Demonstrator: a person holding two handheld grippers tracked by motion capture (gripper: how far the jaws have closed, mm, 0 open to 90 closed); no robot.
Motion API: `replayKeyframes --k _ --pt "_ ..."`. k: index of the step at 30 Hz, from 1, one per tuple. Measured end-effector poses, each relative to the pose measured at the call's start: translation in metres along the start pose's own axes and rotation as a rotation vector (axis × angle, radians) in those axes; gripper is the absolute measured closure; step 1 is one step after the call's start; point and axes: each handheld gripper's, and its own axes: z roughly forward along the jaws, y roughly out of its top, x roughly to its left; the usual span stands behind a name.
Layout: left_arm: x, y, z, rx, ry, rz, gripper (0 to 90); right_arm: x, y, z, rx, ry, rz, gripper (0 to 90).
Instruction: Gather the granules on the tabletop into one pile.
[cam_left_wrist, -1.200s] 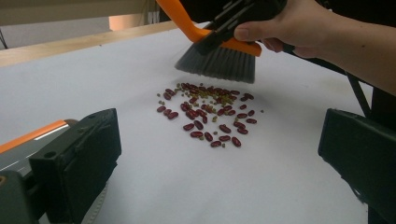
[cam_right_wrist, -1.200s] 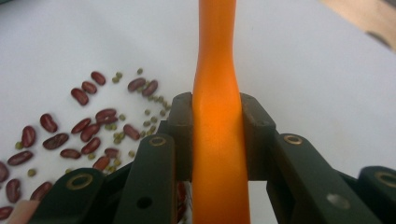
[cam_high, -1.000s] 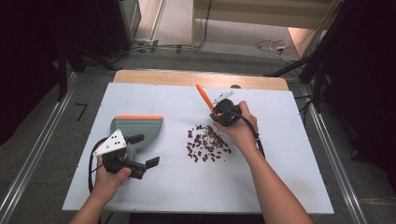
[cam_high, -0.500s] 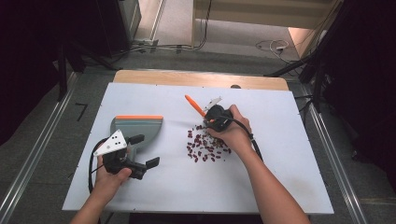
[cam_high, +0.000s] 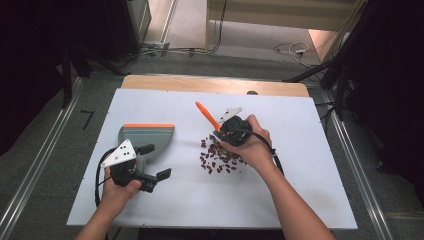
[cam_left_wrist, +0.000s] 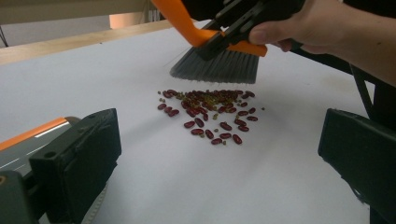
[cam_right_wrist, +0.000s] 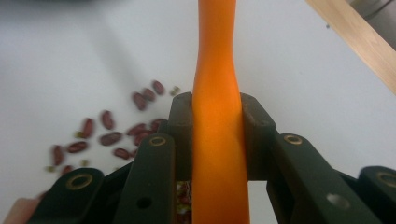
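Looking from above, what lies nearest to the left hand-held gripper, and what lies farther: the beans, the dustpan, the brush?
From the left hand-held gripper:
1. Dustpan, just beyond it.
2. Beans, mid-table, to its right.
3. Brush, behind the beans, farthest.

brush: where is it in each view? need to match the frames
High view: brush, centre, orange handle slanting up-left from the right gripper.
Left gripper view: top centre, grey bristles above the beans.
Right gripper view: orange handle upright, mid-frame, clamped.
Shared landmark: the beans.
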Motion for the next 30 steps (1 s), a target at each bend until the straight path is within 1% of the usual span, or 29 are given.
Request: replayKeyframes --k 1,2,3,5,6,7,8,9,11,12,13,14,15,17,18,19,20,21,22,24,25,27,30 --pt "0.0 0.0 0.0 0.0 0.0 -0.002 0.0 0.0 0.0 0.0 0.0 0.0 0.0 68.8" --pt "0.0 0.0 0.001 0.0 0.001 -0.001 0.0 0.007 0.003 -0.008 -0.015 0.034 -0.002 68.7" --pt "0.0 0.0 0.001 0.001 0.002 -0.001 0.0 0.01 0.004 -0.011 -0.017 0.065 0.014 68.8" --pt "0.0 0.0 0.0 0.003 0.003 0.003 0.0 0.017 0.006 -0.014 -0.026 0.162 0.055 68.8" --pt "0.0 0.0 0.0 0.003 0.005 0.003 0.0 0.02 0.006 -0.015 -0.031 0.197 0.079 68.8" --pt "-0.001 0.0 -0.001 0.001 0.004 0.001 0.0 0.02 0.006 -0.015 -0.031 0.197 0.079 68.8" --pt "-0.001 0.0 -0.001 -0.002 0.003 0.0 0.0 0.029 0.005 -0.013 -0.025 0.24 0.093 68.7" --pt "-0.001 0.0 -0.001 -0.004 0.004 -0.001 0.0 0.034 0.004 -0.012 -0.017 0.261 0.097 68.7" --pt "0.0 0.0 -0.002 -0.004 0.006 0.0 0.0 0.042 0.003 -0.006 0.003 0.307 0.123 68.7" --pt "0.0 0.0 -0.002 -0.004 0.007 -0.001 0.0 0.042 0.003 -0.006 0.003 0.307 0.123 68.7" --pt "0.0 -0.001 -0.002 -0.003 0.008 -0.001 0.0 0.049 0.001 0.001 0.011 0.359 0.148 68.7" --pt "0.0 -0.001 -0.002 0.0 0.009 0.002 0.0 0.051 0.001 0.005 0.014 0.381 0.161 68.7" --pt "0.0 -0.001 -0.002 0.002 0.011 0.005 0.0 0.051 0.001 0.005 0.014 0.381 0.161 68.7" --pt "0.0 -0.001 -0.002 0.004 0.013 0.011 0.0 0.055 0.0 0.011 0.023 0.421 0.18 68.7" --pt "-0.001 -0.001 -0.002 0.003 0.012 0.011 0.0 0.056 -0.001 0.015 0.03 0.432 0.186 68.8" --pt "-0.001 -0.002 -0.002 0.001 0.01 0.011 0.0 0.056 -0.001 0.018 0.039 0.431 0.179 68.8" --pt "-0.001 -0.002 -0.002 0.001 0.01 0.01 0.0 0.055 -0.001 0.021 0.049 0.417 0.18 68.8" --pt "-0.001 -0.002 -0.001 0.002 0.009 0.008 0.0 0.053 -0.002 0.023 0.046 0.409 0.193 68.8" --pt "-0.001 -0.002 -0.001 0.003 0.008 0.007 0.0 0.048 -0.002 0.025 0.05 0.415 0.213 68.7" --pt "-0.001 -0.003 -0.001 0.006 0.007 0.009 0.0 0.041 -0.004 0.027 0.057 0.395 0.227 68.7" --pt "-0.001 -0.003 -0.001 0.005 0.007 0.009 0.0 0.037 -0.005 0.029 0.055 0.404 0.237 68.6" --pt "-0.001 -0.003 -0.002 0.005 0.009 0.008 0.0 0.031 -0.007 0.029 0.058 0.38 0.251 68.6" --pt "-0.001 -0.002 -0.002 0.004 0.01 0.009 0.0 0.019 -0.011 0.029 0.059 0.363 0.271 68.5"
